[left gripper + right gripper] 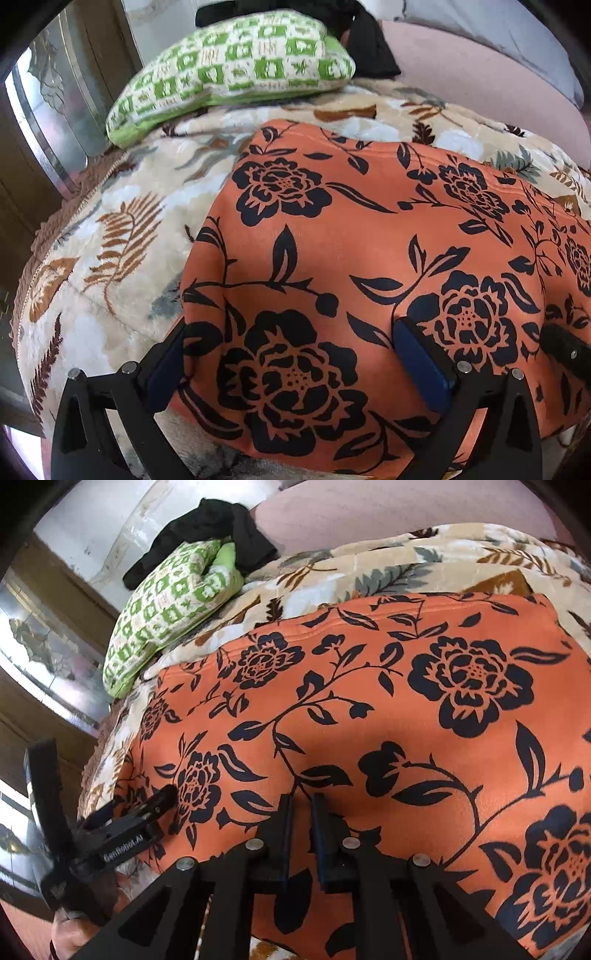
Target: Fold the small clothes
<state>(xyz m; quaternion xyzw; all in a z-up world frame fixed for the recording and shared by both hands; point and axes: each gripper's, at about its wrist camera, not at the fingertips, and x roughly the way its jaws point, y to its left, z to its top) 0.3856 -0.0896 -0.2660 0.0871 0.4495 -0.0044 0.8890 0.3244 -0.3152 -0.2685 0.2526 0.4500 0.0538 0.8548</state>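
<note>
Lying flat on the leaf-print blanket, the orange floral garment spreads as a broad panel. Its long axis runs roughly side to side across both views, and its far hemmed edge faces the green checked pillow. Which end is the top I cannot tell.

The left gripper sits at the near edge of the garment with its jaws wide apart: the left finger touches the cloth's near-left border, farthest from the pillow, and the other finger rests on the print, nothing pinched between them.

The right gripper is low over the garment's near edge, jaws drawn almost together with a narrow gap. A small ridge of orange cloth rises just ahead of the tips; whether it is actually pinched I cannot tell. In the right wrist view the left gripper shows on the pillow's side of the garment.

A black cloth lies just behind the pillow.
</note>
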